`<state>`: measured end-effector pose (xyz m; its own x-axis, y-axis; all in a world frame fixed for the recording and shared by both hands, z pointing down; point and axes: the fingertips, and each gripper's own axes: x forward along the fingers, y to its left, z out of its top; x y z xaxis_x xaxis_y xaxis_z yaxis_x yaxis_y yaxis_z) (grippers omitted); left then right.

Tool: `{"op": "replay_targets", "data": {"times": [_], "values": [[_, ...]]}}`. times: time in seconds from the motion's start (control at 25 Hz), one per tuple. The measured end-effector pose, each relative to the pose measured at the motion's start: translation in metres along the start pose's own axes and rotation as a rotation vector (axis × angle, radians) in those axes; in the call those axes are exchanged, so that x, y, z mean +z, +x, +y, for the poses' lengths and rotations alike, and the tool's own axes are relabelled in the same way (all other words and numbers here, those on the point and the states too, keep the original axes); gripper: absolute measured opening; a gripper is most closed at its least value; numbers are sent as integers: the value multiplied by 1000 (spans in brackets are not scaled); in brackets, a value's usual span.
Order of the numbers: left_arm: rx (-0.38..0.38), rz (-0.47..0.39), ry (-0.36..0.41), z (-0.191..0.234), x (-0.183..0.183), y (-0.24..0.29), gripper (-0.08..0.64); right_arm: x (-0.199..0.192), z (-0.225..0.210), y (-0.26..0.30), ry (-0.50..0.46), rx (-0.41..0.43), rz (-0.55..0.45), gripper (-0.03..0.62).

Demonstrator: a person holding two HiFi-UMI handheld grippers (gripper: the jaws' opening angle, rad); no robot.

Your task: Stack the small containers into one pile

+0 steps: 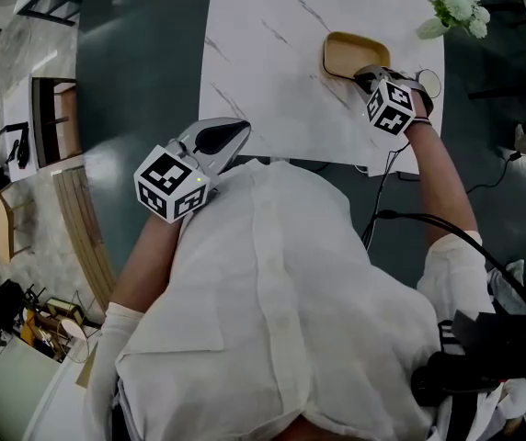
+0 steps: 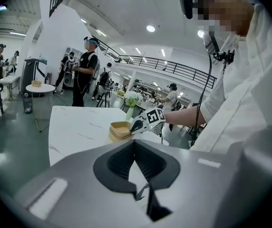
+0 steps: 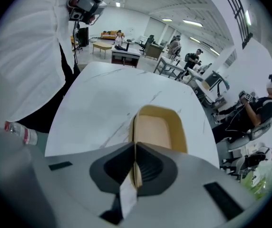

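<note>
A tan shallow container sits at the right of the white marble table. My right gripper is shut on the container's near wall. In the right gripper view the thin wall runs between the closed pads, and the tray stretches away ahead. From the left gripper view the container shows layered rims on its side, like nested trays, with the right gripper at its edge. My left gripper hovers at the table's near edge, jaws shut with nothing between them.
A vase of white flowers stands at the table's far right corner, close behind the container. A plastic bottle lies low on the left in the right gripper view. Cables hang off the near right edge. People stand around other tables in the background.
</note>
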<state>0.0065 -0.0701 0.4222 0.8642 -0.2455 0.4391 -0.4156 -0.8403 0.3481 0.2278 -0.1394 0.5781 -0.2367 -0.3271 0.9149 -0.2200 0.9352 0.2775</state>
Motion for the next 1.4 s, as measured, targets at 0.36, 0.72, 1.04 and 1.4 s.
{"op": "replay_targets", "data": {"times": [0.36, 0.72, 1.04, 1.4], "values": [[10, 5, 9, -2, -1, 4, 8, -4, 4, 7, 0, 54, -5, 12], [26, 5, 3, -8, -1, 4, 8, -1, 8, 10, -2, 96, -25, 14], [29, 14, -10, -14, -1, 12, 8, -2, 11, 12, 29, 136, -67, 83], [29, 13, -23, -14, -4, 15, 8, -5, 7, 15, 46, 128, -76, 130]]}}
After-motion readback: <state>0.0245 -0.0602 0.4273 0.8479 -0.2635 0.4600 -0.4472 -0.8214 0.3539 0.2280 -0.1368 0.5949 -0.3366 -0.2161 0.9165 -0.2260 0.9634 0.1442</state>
